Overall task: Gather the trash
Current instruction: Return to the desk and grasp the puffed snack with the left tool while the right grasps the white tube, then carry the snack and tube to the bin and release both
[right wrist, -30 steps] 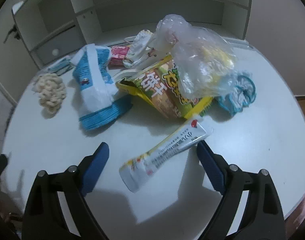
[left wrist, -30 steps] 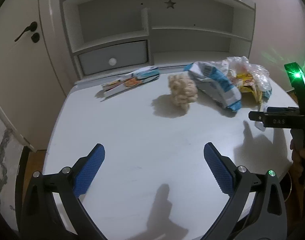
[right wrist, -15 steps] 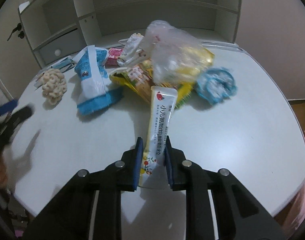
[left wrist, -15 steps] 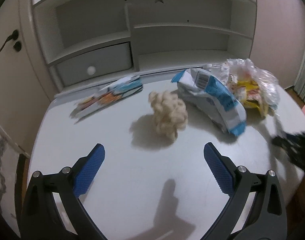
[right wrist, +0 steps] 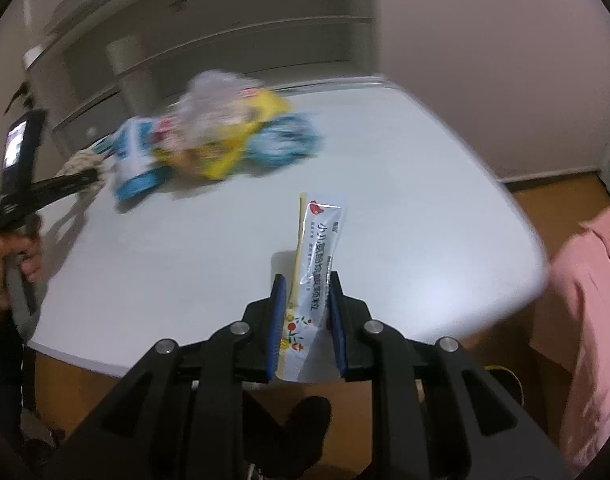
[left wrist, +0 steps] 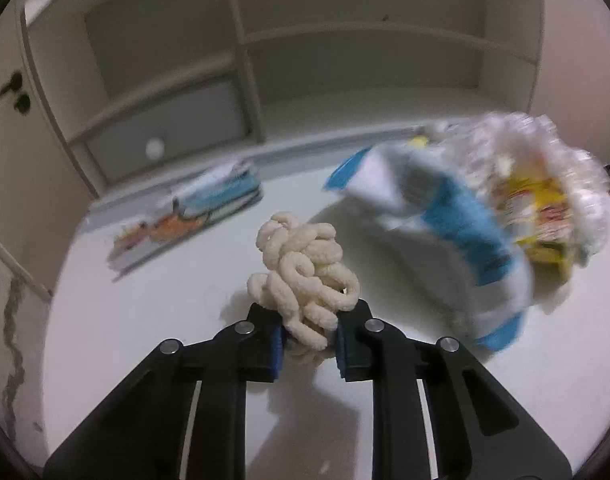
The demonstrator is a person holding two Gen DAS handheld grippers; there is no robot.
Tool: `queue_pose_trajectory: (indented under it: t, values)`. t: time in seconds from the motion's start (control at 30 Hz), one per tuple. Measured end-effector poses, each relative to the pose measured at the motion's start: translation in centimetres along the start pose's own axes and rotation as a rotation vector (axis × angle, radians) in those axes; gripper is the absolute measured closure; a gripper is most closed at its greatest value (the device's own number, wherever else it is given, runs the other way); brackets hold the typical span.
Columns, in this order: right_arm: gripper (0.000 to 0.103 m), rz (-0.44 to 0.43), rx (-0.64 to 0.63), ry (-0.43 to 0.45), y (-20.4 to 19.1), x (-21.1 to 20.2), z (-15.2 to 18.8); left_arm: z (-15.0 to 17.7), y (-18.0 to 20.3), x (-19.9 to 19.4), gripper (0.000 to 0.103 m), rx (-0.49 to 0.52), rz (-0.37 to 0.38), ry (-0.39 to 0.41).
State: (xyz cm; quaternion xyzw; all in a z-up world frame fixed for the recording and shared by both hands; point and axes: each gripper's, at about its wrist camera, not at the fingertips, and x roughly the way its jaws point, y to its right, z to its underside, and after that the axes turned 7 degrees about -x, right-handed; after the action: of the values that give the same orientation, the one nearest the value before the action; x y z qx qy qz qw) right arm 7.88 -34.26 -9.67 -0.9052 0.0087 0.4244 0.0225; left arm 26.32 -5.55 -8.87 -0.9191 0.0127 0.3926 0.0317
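Note:
My left gripper [left wrist: 308, 340] is shut on a cream clump of puffed snack rings [left wrist: 303, 272] on the white table [left wrist: 145, 320]. My right gripper [right wrist: 305, 320] is shut on a white and yellow stick sachet [right wrist: 315, 256] and holds it above the table's near edge [right wrist: 445, 264]. The left gripper also shows in the right wrist view [right wrist: 71, 182], at the far left against the clump. A blue and white snack bag [left wrist: 457, 232], a yellow packet under clear plastic [left wrist: 541, 204] and a flat printed wrapper [left wrist: 193, 216] lie on the table.
A white shelf unit with a drawer [left wrist: 173, 132] stands behind the table. A round blue wrapper [right wrist: 283, 146] lies right of the trash pile [right wrist: 213, 136]. Wooden floor [right wrist: 553, 196] shows beyond the table's right edge. A pink sleeve [right wrist: 585, 312] is at the right.
My left gripper moved forward and shut on the snack ring clump. My right gripper, shut on the sachet, pulled back toward the table's near edge and lifted it.

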Motion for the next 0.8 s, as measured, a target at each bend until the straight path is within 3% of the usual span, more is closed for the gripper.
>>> queue_pose_trajectory:
  t: [0.13,0.3,0.4,0.5,0.63,0.8]
  values:
    - [0.082,0.058,0.092,0.015,5.3,-1.9,1.9,-0.9,4.2,-5.1,0.085,0.005,0.061,0.112]
    - [0.082,0.143,0.220,0.025,12.7,-4.7,5.3,-0.2,14.3,-10.9,0.085,0.152,0.267,0.193]
    - [0.082,0.192,0.286,0.015,16.5,-5.7,7.7,2.4,21.9,-12.9,0.085,0.263,0.434,0.172]
    - [0.082,0.246,0.375,-0.005,20.9,-6.6,11.6,7.2,30.5,-14.7,0.085,0.407,0.593,0.141]
    - [0.082,0.300,0.483,-0.032,26.0,-7.2,17.2,13.6,39.0,-15.7,0.085,0.545,0.771,0.059]
    - [0.086,0.335,0.583,-0.097,30.2,-5.9,23.9,21.2,46.0,-13.3,0.085,0.687,0.908,-0.042]
